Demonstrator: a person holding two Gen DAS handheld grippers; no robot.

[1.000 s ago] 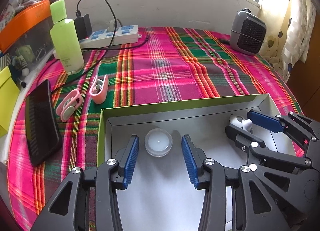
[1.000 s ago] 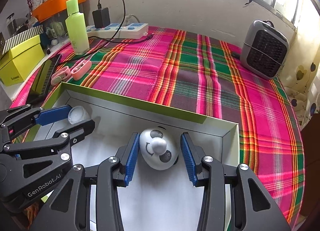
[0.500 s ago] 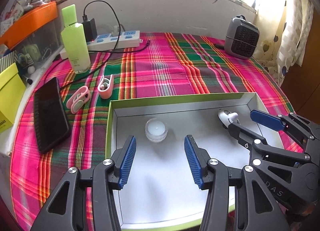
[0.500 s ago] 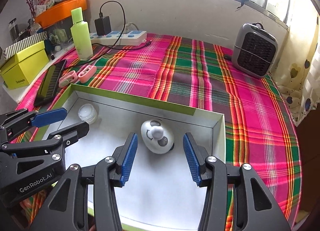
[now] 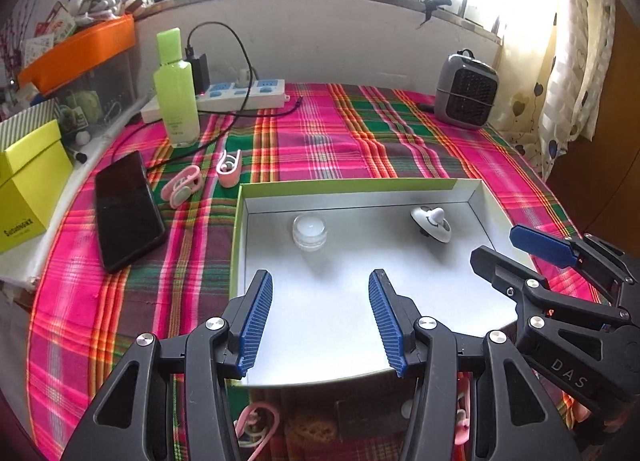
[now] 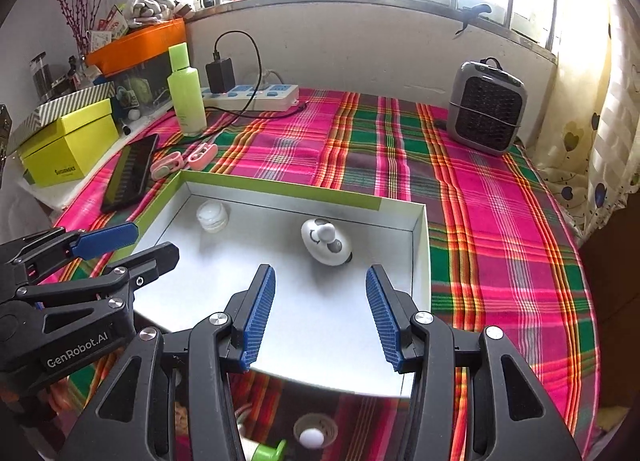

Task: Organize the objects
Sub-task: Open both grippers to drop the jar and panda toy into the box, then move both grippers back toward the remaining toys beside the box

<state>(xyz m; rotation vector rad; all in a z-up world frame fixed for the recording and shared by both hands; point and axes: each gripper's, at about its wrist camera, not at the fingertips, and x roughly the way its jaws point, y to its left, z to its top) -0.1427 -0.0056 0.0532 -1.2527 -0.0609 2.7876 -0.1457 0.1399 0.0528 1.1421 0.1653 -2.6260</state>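
Hovering side by side above the near edge of a shallow box, two hand-held grippers point down and forward, both with jaws spread wide and nothing between them. The left gripper and right gripper have just been opening.

Just ahead of the left gripper's tips, on the box's pale floor, sits a small clear candle jar with white wax inside. It looks light, rigid and smooth-sided, possibly glass, so likely breakable and a little slippery; a squeeze across its round wall, low down, seems the safest hold.

Just ahead of the right gripper's tips lies a white egg-shaped toy with a panda-like face and a protruding knob, tilted on its side. It looks light and hard, and its curved shell may roll or slip; pinching across its middle, or on the knob, seems best.

Beyond the box, further left of the left gripper, two pink clips and a dark phone lie on the plaid cloth. Farther still stand a green bottle and a white power strip; far to the right stands a small grey heater.
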